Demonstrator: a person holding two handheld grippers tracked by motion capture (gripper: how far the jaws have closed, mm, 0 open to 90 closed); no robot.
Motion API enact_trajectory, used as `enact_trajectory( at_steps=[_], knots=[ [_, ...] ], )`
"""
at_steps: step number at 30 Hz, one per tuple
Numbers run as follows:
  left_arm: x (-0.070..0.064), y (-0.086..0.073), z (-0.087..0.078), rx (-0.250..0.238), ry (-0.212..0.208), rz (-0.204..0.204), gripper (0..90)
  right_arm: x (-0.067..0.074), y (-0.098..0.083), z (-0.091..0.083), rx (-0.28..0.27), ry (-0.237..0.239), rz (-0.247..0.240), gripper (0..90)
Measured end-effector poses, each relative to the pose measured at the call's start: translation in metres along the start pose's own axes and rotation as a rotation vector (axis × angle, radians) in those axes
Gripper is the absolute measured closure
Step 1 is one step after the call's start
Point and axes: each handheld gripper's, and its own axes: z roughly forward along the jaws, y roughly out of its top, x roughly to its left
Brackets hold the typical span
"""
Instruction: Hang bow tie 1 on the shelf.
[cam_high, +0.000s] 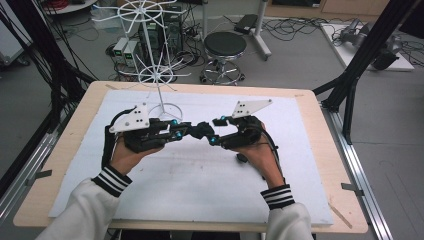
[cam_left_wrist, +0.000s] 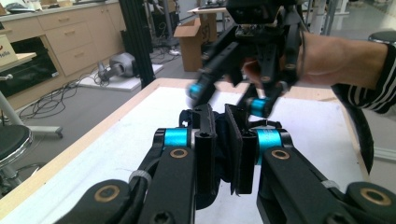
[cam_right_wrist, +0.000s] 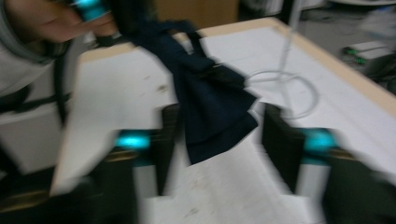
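The thing being passed around is a small dark navy bow tie (cam_right_wrist: 210, 112), and it hangs just in front of the base ring of the white wire stand (cam_high: 161, 107), lifted a little off the white surface (cam_high: 200, 185). The left claw (cam_left_wrist: 223, 140) is clenched tight on one end of it; in the left gripper view the cloth is squeezed flat between the two black jaws. The right claw (cam_right_wrist: 219, 144) is released, its jaws standing apart on either side of the free wing without pressing it. I'd judge the bow tie to be very light and soft: the loose wing droops and folds under its own weight, so it will sag and swing rather than keep its shape. The fabric looks smooth, perhaps a bit slippery, so a pinch on a thin edge could slide off. The firmer place to take it seems to be the knot at the middle, or a full fold of a wing.
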Motion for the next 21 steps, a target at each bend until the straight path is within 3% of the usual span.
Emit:
enact_trajectory(
  at_steps=[3, 9, 21],
  knots=[
    [0.001, 0.000, -0.003, -0.003, 0.006, 0.002, 82.5, -0.002, -0.002, 0.000, 0.014, -0.056, 0.024, 11.0],
    [0.005, 0.001, -0.013, -0.015, 0.031, -0.011, 82.5, -0.001, -0.006, -0.005, 0.003, -0.048, 0.020, 11.0],
    [0.017, 0.001, -0.041, -0.042, 0.090, -0.037, 82.4, 0.001, -0.017, -0.023, -0.051, -0.103, 0.039, 11.0]
  ],
)
